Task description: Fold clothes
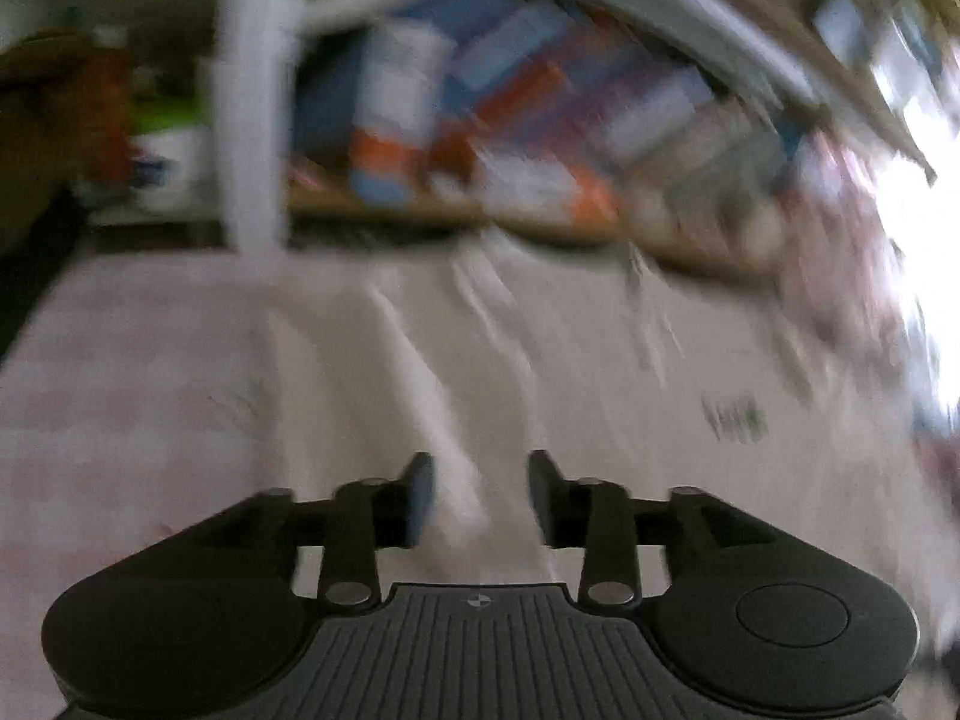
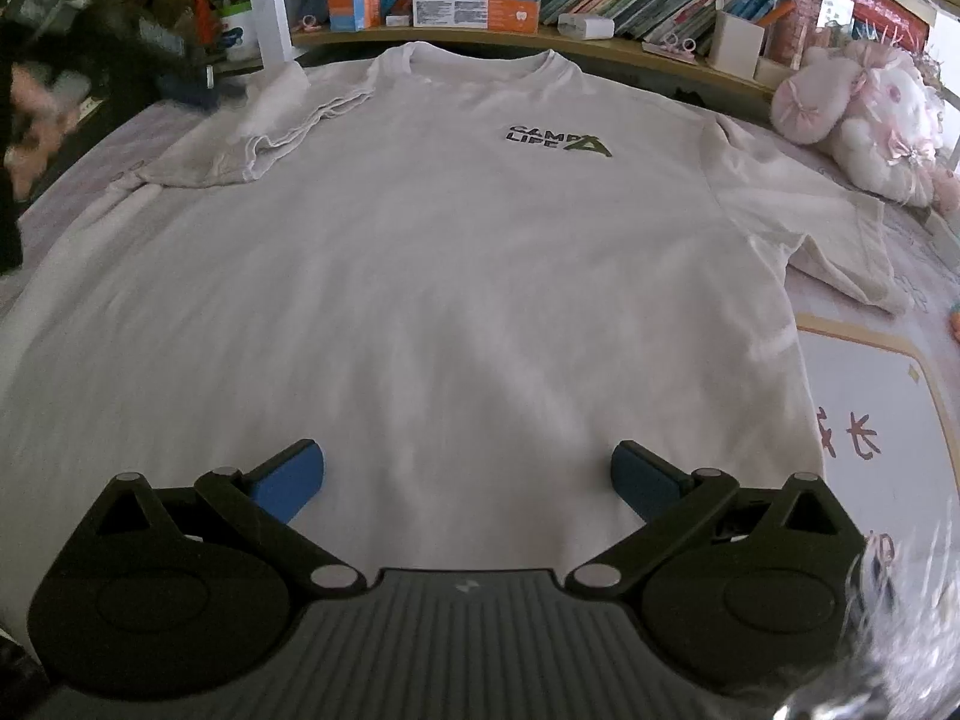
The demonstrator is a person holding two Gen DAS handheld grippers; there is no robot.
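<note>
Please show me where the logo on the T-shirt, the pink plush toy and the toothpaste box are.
logo [image 2: 558, 141]: right wrist view, middle of the chest print.
pink plush toy [image 2: 864, 114]: right wrist view, its body.
toothpaste box [image 2: 474, 12]: right wrist view, front face.

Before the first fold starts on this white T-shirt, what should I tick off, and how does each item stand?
1. T-shirt spread front up on the bed: ok.
2. Sleeves flat: not ok; the left sleeve is rumpled and folded inward, the right sleeve lies out.
3. Right gripper open, holding nothing: ok.
4. Left gripper open, holding nothing: ok, though its view is motion-blurred.
5. Plush toy off the shirt: ok.
6. Hem straight: cannot tell, hidden under the right gripper.
</note>
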